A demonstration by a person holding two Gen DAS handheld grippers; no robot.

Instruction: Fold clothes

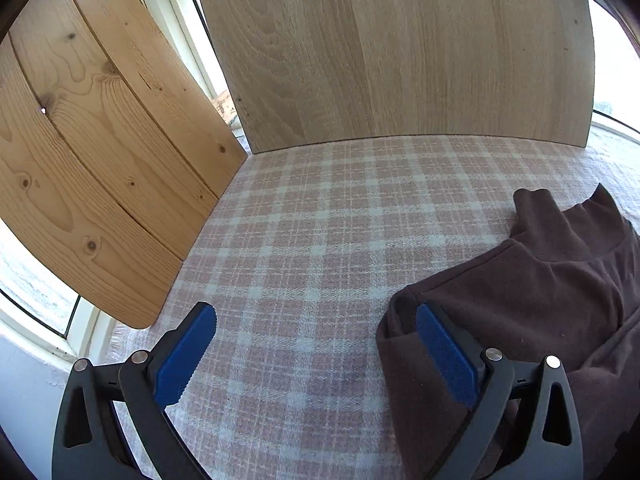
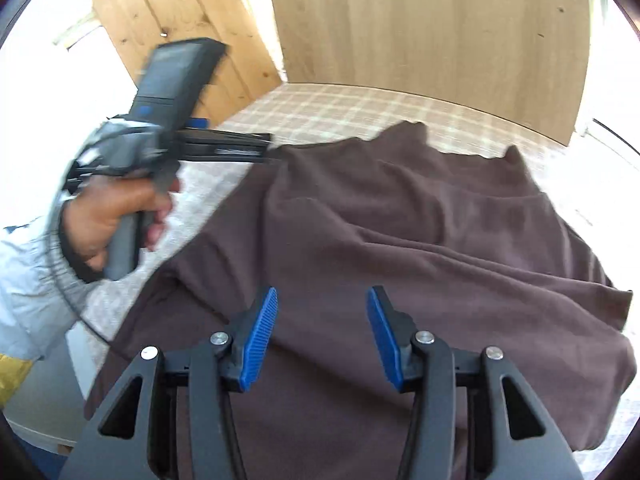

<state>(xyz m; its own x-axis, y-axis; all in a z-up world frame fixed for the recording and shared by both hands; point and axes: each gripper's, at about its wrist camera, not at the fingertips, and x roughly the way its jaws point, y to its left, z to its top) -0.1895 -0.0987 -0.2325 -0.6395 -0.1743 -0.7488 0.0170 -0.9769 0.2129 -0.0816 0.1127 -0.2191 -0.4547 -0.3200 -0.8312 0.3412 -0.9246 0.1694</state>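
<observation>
A brown garment (image 2: 400,248) lies rumpled on a bench covered by a pink-and-white checked cloth (image 1: 300,240). The left gripper (image 1: 316,344) has its fingers spread wide, nothing between them, the right one touching the garment's left edge. The right gripper (image 2: 322,336) hovers over the garment's near part, fingers apart and empty. Wooden boards (image 1: 380,48) stand behind.

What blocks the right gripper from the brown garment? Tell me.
Nothing visible does. The right gripper hangs open directly over the brown garment, with only air beneath its pads. The left gripper is off at the garment's far left edge.
</observation>
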